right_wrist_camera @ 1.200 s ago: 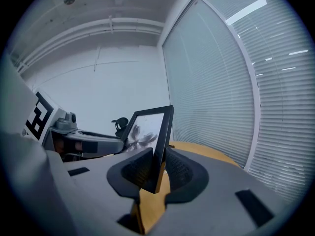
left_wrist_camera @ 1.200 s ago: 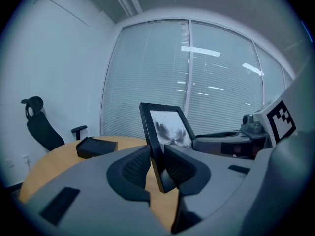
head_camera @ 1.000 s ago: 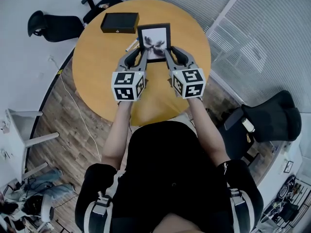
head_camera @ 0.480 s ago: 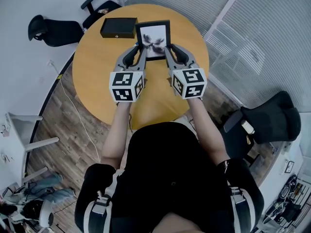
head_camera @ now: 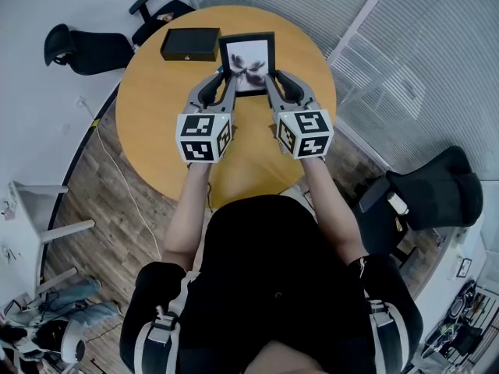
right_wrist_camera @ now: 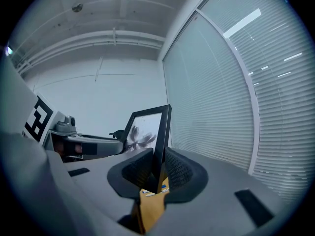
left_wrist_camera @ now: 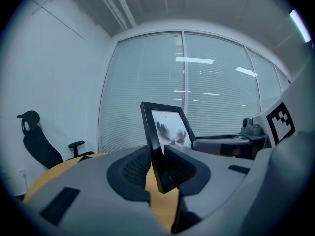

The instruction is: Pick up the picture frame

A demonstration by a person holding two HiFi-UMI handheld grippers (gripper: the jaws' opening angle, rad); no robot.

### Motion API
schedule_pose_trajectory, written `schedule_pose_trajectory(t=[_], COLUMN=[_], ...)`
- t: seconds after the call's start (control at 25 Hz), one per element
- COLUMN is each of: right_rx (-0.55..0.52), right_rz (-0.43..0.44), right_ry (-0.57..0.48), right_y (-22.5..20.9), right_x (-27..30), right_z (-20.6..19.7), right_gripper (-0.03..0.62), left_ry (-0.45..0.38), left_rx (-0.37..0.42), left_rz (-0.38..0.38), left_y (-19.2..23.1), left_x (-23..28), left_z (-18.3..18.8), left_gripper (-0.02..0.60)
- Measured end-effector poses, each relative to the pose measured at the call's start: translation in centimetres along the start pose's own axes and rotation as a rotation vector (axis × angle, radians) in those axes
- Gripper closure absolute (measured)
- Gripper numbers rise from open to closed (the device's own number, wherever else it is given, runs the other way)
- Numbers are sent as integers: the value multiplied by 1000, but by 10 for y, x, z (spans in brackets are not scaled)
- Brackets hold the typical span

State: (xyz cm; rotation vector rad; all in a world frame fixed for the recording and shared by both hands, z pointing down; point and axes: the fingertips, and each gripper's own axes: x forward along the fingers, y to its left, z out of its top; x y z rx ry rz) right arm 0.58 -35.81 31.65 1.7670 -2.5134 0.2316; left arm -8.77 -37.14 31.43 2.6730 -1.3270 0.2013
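Picture frame (head_camera: 247, 62): 1; box (head_camera: 189, 44): 1

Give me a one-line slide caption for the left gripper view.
Left hand-held gripper grips the black picture frame by one side edge, upright over the wooden table, window blinds behind.

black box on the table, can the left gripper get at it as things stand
Probably not yet: the left gripper is shut on the picture frame, sharing the hold with the right gripper. The black box lies uncovered nearby; only the full jaws block it.
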Motion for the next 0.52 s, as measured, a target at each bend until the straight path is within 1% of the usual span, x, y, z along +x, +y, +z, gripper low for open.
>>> schedule_pose_trajectory(t=[0.52], right_rx=[5], right_rz=[0], right_ry=[1], right_y=[-4], right_x=[4], right_z=[-3], right_gripper=[505], left_ry=[4], left_rx=[5], left_rz=[-2], left_y=[1], left_x=[6], left_z=[-1], left_gripper=[485])
